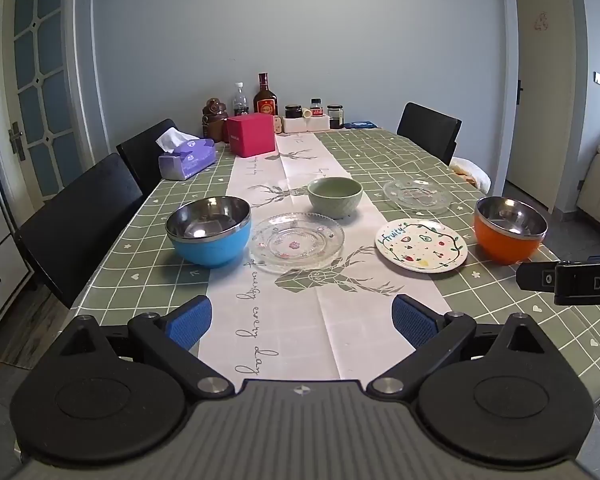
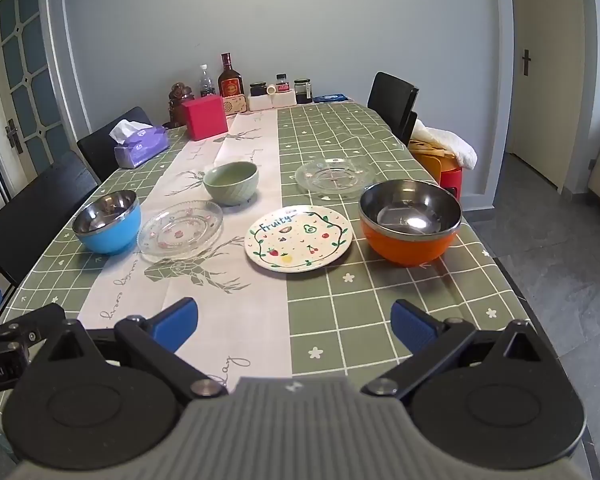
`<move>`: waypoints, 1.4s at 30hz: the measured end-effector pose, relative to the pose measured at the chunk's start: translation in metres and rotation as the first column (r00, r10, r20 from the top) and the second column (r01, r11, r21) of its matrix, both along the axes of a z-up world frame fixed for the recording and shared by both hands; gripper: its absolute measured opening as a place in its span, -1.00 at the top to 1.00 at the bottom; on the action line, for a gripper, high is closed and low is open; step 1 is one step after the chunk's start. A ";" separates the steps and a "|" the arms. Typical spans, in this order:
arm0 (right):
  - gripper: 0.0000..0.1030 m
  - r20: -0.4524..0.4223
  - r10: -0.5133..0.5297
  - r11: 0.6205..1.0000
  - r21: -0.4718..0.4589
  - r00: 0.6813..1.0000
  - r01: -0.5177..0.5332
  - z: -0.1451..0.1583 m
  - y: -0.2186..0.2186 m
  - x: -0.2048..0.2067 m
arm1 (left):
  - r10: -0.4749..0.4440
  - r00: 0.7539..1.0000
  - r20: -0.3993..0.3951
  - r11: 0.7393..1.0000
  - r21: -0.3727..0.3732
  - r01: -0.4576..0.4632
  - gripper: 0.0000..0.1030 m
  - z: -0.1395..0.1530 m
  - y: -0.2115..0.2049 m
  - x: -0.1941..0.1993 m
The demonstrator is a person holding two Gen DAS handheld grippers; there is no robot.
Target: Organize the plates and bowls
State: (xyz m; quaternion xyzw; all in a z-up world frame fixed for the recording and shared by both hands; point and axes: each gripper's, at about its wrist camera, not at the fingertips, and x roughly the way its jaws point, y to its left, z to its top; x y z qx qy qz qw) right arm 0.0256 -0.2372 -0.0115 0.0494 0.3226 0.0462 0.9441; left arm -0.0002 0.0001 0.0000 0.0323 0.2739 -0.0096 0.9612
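Note:
On the table stand a blue steel-lined bowl (image 1: 209, 230) (image 2: 108, 221), a green ceramic bowl (image 1: 335, 196) (image 2: 231, 182) and an orange steel-lined bowl (image 1: 510, 229) (image 2: 409, 221). A flowered glass plate (image 1: 297, 241) (image 2: 181, 227), a white "Fruity" plate (image 1: 421, 244) (image 2: 299, 237) and a clear glass plate (image 1: 417, 195) (image 2: 335, 176) lie among them. My left gripper (image 1: 302, 322) is open and empty over the near table edge. My right gripper (image 2: 294, 326) is open and empty, short of the Fruity plate.
A tissue box (image 1: 186, 156), a pink box (image 1: 251, 134), bottles (image 1: 265, 96) and jars line the far end. Black chairs (image 1: 80, 224) stand at the left and the far right (image 2: 392, 106). An orange stool with a towel (image 2: 446, 150) stands beside the table's right edge.

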 end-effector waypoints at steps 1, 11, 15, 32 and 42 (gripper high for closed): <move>-0.95 -0.004 0.002 1.000 -0.007 1.000 -0.002 0.000 0.000 0.000 | 0.001 1.000 -0.001 1.000 0.005 -0.001 -1.00 0.000 0.000 0.000; -0.95 0.003 0.010 1.000 0.000 1.000 -0.010 -0.001 0.007 -0.001 | 0.002 1.000 -0.009 1.000 0.004 -0.002 -1.00 0.000 0.000 0.000; -0.95 0.002 0.021 1.000 -0.003 1.000 -0.021 -0.004 0.012 0.002 | 0.007 1.000 -0.010 1.000 0.003 -0.007 -1.00 -0.003 0.001 0.000; -0.95 0.020 0.036 0.999 -0.010 0.999 -0.035 0.006 0.015 -0.003 | 0.014 1.000 -0.015 1.000 -0.011 -0.014 -1.00 -0.001 0.005 0.000; -0.95 0.017 0.041 0.999 -0.018 0.999 -0.040 0.007 0.016 -0.007 | 0.015 1.000 -0.018 1.000 -0.017 -0.015 -1.00 0.000 0.005 -0.001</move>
